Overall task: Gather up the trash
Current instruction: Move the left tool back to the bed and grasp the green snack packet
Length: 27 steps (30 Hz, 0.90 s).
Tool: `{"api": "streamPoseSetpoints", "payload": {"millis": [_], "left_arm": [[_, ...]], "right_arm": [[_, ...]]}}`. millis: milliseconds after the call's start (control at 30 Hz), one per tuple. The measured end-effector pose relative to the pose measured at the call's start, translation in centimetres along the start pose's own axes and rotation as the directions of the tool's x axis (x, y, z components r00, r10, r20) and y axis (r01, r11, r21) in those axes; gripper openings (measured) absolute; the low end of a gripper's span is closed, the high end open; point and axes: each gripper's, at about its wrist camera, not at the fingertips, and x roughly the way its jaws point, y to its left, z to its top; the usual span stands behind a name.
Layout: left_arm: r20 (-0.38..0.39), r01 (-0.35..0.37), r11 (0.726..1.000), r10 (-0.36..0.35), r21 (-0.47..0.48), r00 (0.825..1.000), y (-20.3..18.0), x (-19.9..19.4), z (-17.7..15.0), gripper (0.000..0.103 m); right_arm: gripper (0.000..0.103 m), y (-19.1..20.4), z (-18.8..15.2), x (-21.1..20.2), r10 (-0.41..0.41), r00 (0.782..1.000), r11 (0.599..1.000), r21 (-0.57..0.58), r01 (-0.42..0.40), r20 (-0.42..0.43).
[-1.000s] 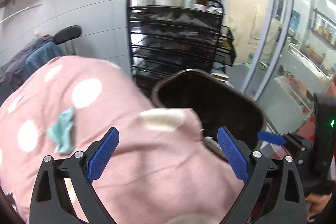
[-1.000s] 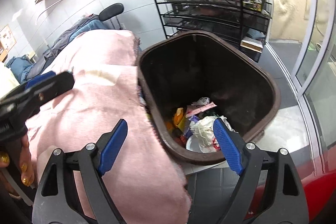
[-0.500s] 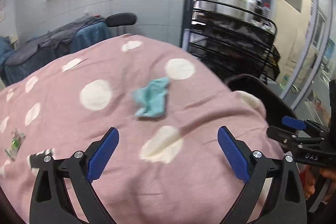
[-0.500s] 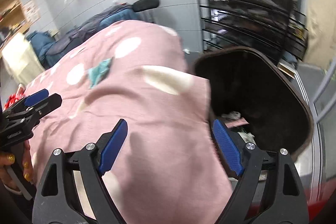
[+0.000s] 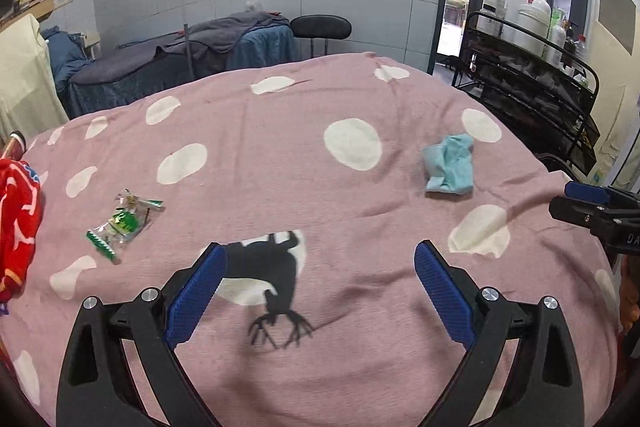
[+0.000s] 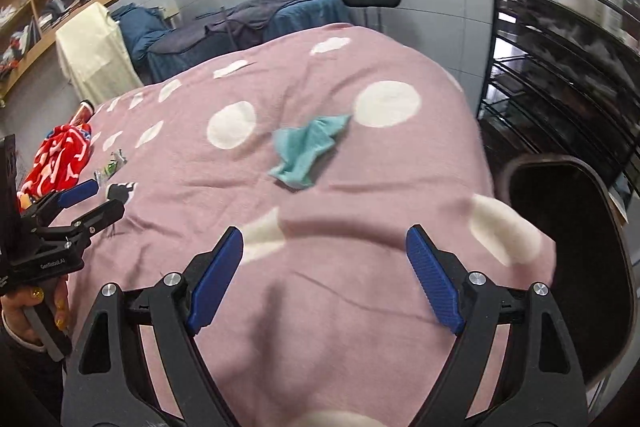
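A crumpled teal tissue (image 5: pixel 449 165) lies on the pink spotted blanket (image 5: pixel 280 131), to the upper right of my left gripper (image 5: pixel 318 265). A clear and green candy wrapper (image 5: pixel 120 223) lies to the left of that gripper. Open and empty, the left gripper hovers over the blanket. In the right wrist view the teal tissue (image 6: pixel 306 151) sits ahead of my right gripper (image 6: pixel 324 253), which is also open with nothing between its fingers. The brown trash bin (image 6: pixel 572 251) stands at the blanket's right edge. The wrapper (image 6: pixel 110 167) shows small at far left.
A red and white patterned cloth (image 5: pixel 16 219) lies at the blanket's left edge. A black wire rack (image 5: pixel 532 83) with white bottles stands to the right, by the bin. Beyond the blanket are a bed with blue and grey covers (image 5: pixel 180 63) and a black stool (image 5: pixel 320 27).
Both grippers have swung left, away from the trash bin and over the blanket. The bin has left the left wrist view; the candy wrapper and red cloth have come into view.
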Motion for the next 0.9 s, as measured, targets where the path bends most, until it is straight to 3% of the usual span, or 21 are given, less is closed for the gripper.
{"api": "streamPoseSetpoints", "payload": {"millis": [300,533,733,900], "left_arm": [[-0.045,-0.140,0.990,0.140,0.006,0.989,8.6,1.4,0.3,0.094],[-0.140,-0.202,0.979,0.202,0.015,0.969,15.3,4.5,1.3,0.094],[-0.222,-0.151,0.988,0.157,0.041,0.962,16.7,7.6,1.9,0.087],[-0.226,-0.060,0.994,0.038,-0.088,0.973,17.5,8.2,1.9,0.070]], "right_arm": [[0.083,3.4,2.8,4.6,0.071,0.993,0.997,-0.024,-0.073,-0.094],[0.083,4.5,3.9,6.5,0.058,0.991,0.997,-0.051,-0.065,-0.122],[0.083,4.1,4.7,7.5,0.048,0.988,0.997,-0.047,-0.055,-0.146],[0.083,4.2,5.3,8.8,0.054,0.983,0.996,-0.055,-0.064,-0.178]]}}
